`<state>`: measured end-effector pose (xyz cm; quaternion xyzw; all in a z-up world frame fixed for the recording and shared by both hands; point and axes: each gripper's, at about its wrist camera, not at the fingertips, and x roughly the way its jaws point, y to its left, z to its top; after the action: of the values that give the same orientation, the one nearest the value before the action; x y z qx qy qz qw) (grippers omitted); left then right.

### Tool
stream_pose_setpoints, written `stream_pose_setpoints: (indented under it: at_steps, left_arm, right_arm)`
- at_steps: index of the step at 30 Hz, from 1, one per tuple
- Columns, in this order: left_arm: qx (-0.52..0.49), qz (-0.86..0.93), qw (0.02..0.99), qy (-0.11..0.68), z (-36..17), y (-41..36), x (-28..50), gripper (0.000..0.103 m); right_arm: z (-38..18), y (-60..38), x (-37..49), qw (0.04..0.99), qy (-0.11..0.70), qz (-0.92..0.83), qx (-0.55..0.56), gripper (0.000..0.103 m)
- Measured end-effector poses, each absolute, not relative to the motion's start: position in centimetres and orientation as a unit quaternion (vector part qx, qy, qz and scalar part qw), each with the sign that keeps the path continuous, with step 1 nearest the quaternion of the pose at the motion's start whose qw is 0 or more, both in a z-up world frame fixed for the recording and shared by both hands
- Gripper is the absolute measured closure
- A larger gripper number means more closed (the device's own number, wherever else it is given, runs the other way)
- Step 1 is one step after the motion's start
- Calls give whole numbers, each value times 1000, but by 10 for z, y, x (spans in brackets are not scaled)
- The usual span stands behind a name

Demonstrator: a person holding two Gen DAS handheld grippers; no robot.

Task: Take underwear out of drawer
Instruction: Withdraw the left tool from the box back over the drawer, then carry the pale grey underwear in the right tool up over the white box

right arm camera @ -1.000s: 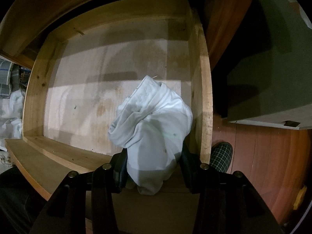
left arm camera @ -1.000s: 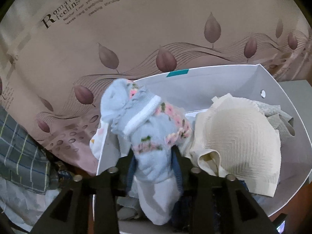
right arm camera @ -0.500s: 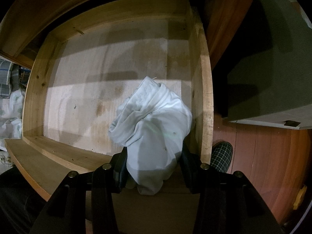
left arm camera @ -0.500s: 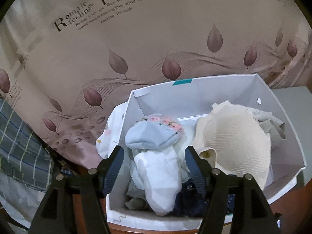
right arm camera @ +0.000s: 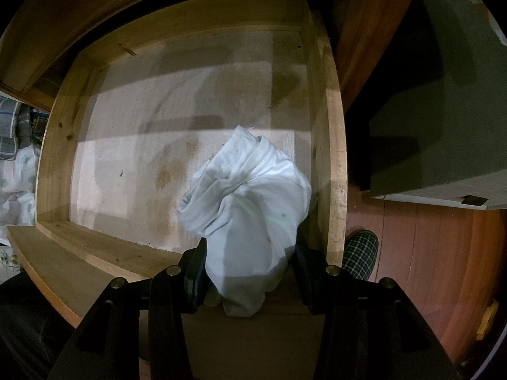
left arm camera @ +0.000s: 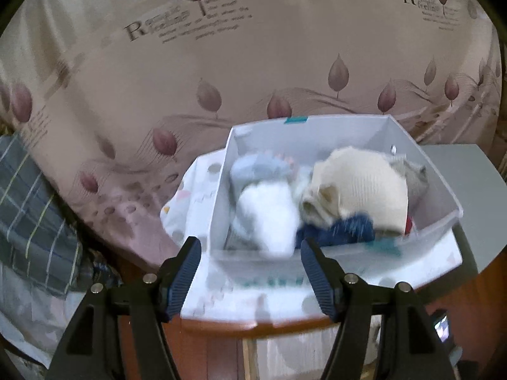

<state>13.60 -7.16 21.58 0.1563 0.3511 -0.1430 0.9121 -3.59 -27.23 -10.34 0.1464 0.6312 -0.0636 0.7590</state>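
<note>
A bunched pale white cotton underwear (right arm camera: 250,196) is held firmly by the right tongs (right arm camera: 250,272) above the bare wooden drawer (right arm camera: 336,164). It should be lifted clear of the side wall and carried to the white cardboard box (left arm camera: 443,196), before which the left tongs (left arm camera: 250,269) stand open and hold nothing.

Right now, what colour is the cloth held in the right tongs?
Pale blue-white, plain; the underwear shows best in the right wrist view.

home bedroom, wooden drawer (right arm camera: 190,133), leaf-print bedsheet (left arm camera: 253,72), plaid slipper (right arm camera: 361,253)
</note>
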Motion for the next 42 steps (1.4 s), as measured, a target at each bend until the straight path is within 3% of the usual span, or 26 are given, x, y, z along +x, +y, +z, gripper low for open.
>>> stream_pose_setpoints:
  at_steps: [8, 21, 42]
  left_arm:
    - [181, -111, 906, 366, 147, -37, 85, 36]
    - [146, -74, 892, 422, 32, -28, 71, 36]
    - [100, -92, 893, 429, 17, -24, 82, 36]
  right_arm:
    - [-103, -272, -36, 760, 631, -64, 146, 60]
    - [-98, -267, -37, 776, 614, -69, 127, 60]
    - [-23, -247, -47, 840, 530, -45, 108, 60]
